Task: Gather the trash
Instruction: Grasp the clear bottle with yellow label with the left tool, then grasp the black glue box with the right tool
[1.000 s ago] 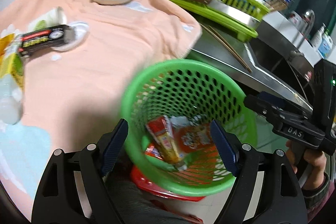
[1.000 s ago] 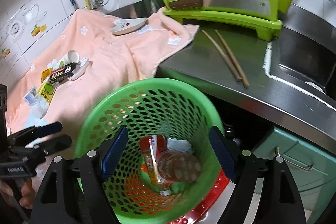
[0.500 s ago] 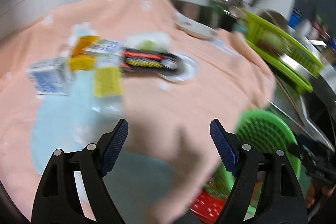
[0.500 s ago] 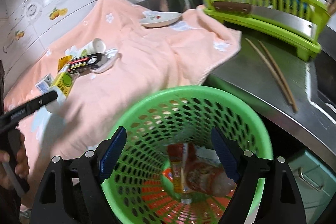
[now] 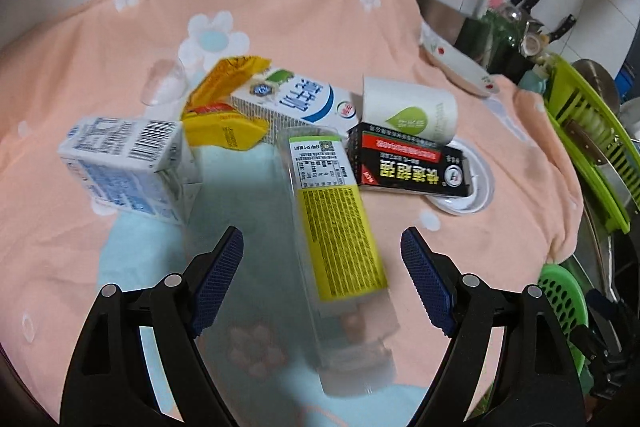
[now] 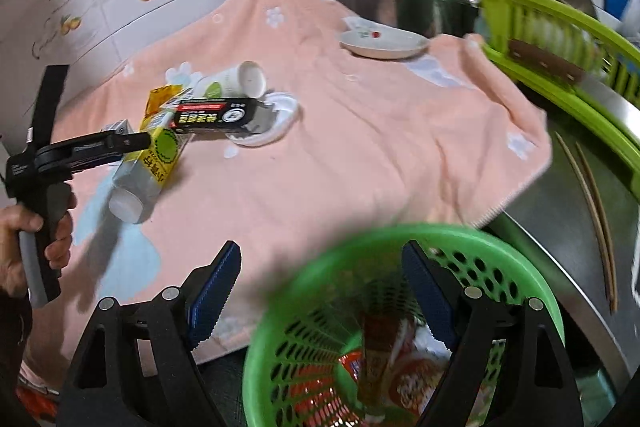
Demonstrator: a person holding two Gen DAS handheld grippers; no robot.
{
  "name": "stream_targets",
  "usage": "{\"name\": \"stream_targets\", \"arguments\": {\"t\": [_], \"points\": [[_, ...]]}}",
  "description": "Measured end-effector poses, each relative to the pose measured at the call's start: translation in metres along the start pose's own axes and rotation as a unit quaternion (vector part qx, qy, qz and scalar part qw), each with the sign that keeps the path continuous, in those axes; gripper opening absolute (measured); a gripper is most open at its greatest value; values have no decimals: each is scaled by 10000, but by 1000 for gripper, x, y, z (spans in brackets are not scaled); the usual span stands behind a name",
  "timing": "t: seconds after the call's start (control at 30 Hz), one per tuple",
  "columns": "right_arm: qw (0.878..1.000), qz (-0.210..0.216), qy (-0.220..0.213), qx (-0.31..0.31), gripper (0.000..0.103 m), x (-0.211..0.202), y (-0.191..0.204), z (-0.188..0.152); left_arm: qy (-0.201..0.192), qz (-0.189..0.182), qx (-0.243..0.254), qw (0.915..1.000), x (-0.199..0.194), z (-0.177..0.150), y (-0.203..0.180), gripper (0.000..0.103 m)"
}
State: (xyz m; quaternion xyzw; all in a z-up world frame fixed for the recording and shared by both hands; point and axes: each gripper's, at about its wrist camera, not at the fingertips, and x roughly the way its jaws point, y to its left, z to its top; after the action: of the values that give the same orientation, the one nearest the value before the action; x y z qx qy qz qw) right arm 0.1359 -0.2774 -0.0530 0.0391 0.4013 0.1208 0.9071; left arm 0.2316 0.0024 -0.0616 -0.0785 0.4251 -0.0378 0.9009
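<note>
A clear plastic bottle with a yellow label (image 5: 336, 239) lies on the peach blanket (image 5: 280, 7), between the fingers of my open left gripper (image 5: 322, 287). Behind it lie a blue-white milk carton (image 5: 128, 167), a yellow wrapper (image 5: 224, 107), a white carton (image 5: 296, 103), a paper cup (image 5: 412, 111) and a black box (image 5: 408, 167). My right gripper (image 6: 320, 291) is open above the green basket (image 6: 500, 251), which holds red wrappers (image 6: 384, 363). The bottle also shows in the right wrist view (image 6: 148, 171), with the left gripper (image 6: 84, 151) over it.
A white lid (image 5: 472, 191) lies under the black box. A white dish (image 6: 384, 43) sits at the blanket's far edge. A green dish rack (image 6: 560, 39) and chopsticks (image 6: 592, 199) are on the steel counter to the right.
My left gripper has swung from above the basket to the pile of trash on the blanket and now straddles the bottle. My right gripper has stayed over the basket, shifting slightly left.
</note>
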Motion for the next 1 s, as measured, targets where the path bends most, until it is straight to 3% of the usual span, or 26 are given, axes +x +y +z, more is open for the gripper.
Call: {"name": "stream_targets", "arguments": {"t": [0.43, 0.5, 0.6, 1.0], "points": [[9970, 283, 185, -694, 79, 43, 32, 43, 548, -120, -59, 9984, 46, 17, 5, 80], [9957, 283, 186, -867, 80, 48, 36, 48, 581, -111, -18, 9982, 49, 19, 4, 76], [9933, 312, 209, -1092, 80, 56, 43, 56, 625, -329, 13, 9975, 51, 20, 5, 60], [9808, 713, 356, -1778, 79, 96, 65, 92, 405, -614, 45, 9973, 25, 15, 15, 46]]}}
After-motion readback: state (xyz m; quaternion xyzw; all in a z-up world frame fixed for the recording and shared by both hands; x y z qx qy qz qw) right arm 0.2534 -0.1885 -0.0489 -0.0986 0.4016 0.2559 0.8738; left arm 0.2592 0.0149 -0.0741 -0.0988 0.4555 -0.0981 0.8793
